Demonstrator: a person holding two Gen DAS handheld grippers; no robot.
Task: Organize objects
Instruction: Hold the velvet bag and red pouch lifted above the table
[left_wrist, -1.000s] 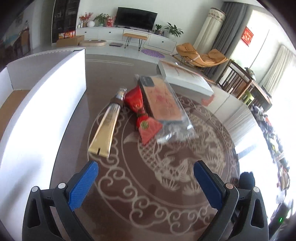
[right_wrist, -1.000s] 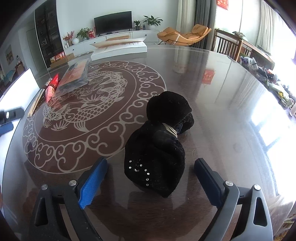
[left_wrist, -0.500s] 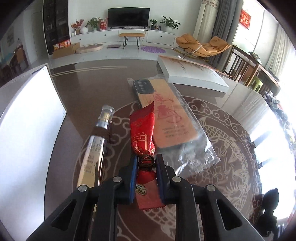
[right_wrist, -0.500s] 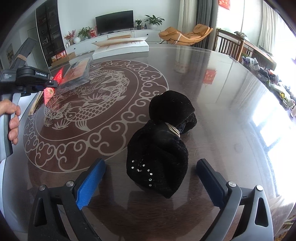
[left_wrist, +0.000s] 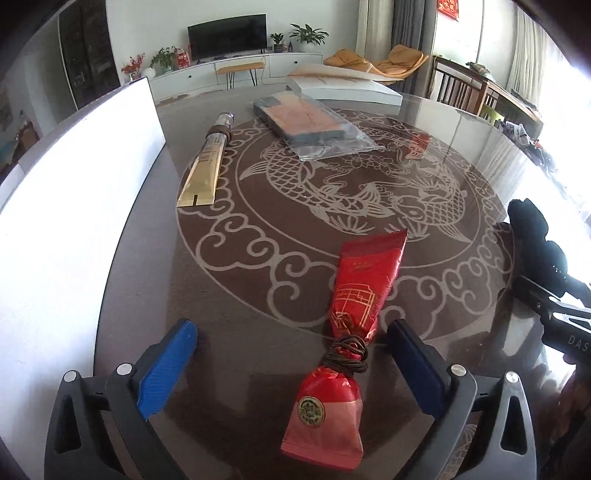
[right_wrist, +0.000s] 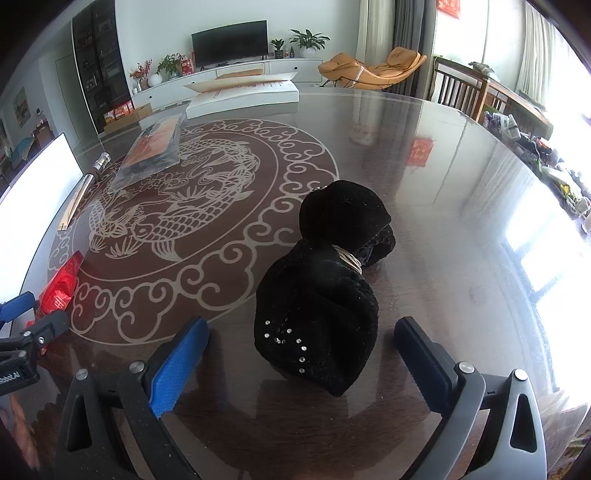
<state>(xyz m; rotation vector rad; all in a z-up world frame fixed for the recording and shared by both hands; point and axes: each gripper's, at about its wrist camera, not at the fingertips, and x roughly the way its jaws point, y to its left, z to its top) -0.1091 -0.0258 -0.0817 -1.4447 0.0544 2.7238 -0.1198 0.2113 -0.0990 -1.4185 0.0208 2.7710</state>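
L gripper (left_wrist: 291, 363) jaws opening w/ red tied pouch (left_wrist: 345, 321) lying loose between them on worktop (left_wrist: 258, 280), R gripper (right_wrist: 301, 356) opening astride black velvet pouch (right_wrist: 325, 291); risk: off-centre closing could shove either sideways on the glossy glass.

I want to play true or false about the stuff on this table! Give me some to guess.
1. The red packet lies between the left gripper's open jaws. True.
2. The right gripper squeezes the black pouch. False: its jaws are opening and touch nothing.
3. The gold tube stands upright. False: it lies flat on the table.
4. A brown cord ties the red packet. True.
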